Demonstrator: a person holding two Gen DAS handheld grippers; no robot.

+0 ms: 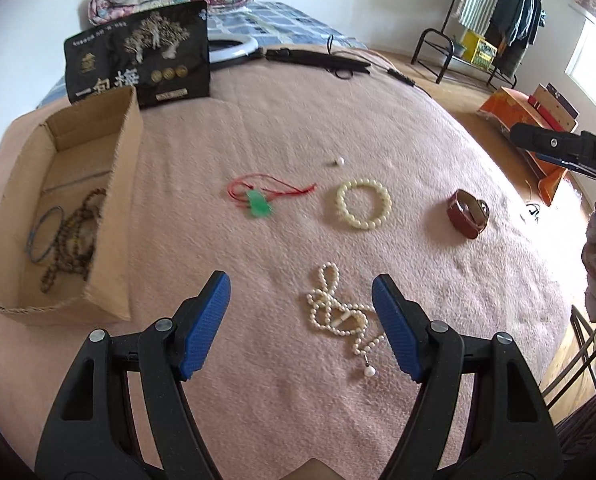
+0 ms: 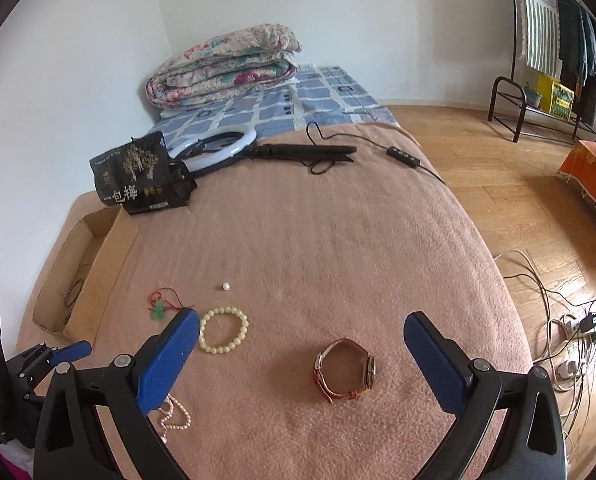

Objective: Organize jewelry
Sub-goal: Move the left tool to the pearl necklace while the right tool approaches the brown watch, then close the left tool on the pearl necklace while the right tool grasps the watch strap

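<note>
Right now my left gripper hangs over the near part of the pink blanket with its blue pads spread wide and nothing between them. Just ahead, between the fingertips and toward the right one, the pearl necklace lies in loose loops on the blanket, its single drop pearl trailing nearest to me. My right gripper is equally wide apart and holds nothing; the red-strapped wristwatch lies on its side on the blanket between its two fingers, touching neither.

Farther out, near the blanket's middle, the cream bead bracelet lies flat, with the green jade pendant on a red cord just to its left and the watch well to its right. Beyond those sits one loose pearl bead.

Along the blanket's left edge stands the open cardboard box; inside lie a brown wooden bead string and a thin blue bangle, touching each other. Behind the box stands a black printed bag. At the far edge lie a ring light with its folded black stand, and beyond them a folded floral quilt.
</note>
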